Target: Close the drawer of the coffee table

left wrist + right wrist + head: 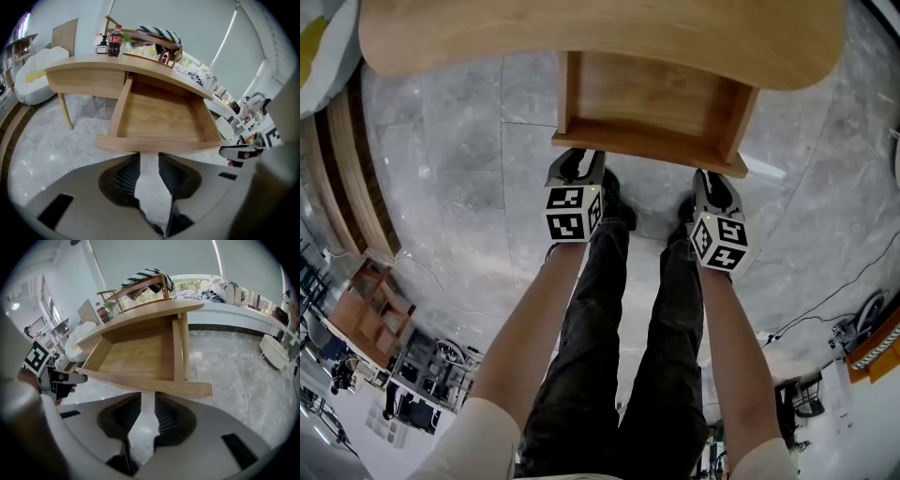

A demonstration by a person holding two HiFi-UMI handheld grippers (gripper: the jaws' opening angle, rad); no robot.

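The drawer (649, 97) stood pulled well out from under the coffee table (600, 37), its wooden box bare inside. Both tools were down at its front panel, and the person's legs (609, 356) were planted on the grey marble floor (459, 141) right behind them.

The left gripper (577, 161) sat at the panel's left end and the right gripper (715, 180) at its right end, well apart from each other.

In the left gripper view, the ribbed fingers (125, 176) were parted by a narrow gap. Only floor showed between them, and the tips were right up at the lower edge of the drawer (159, 115) front.

The right gripper view showed the same: its fingers (123, 416) were slightly apart and gripping nothing. The front board of the drawer (136, 352) ran straight across just past the tips. Whether either pair actually pressed on the wood could not be told.

A dark bottle (115, 41) stood up on the tabletop.
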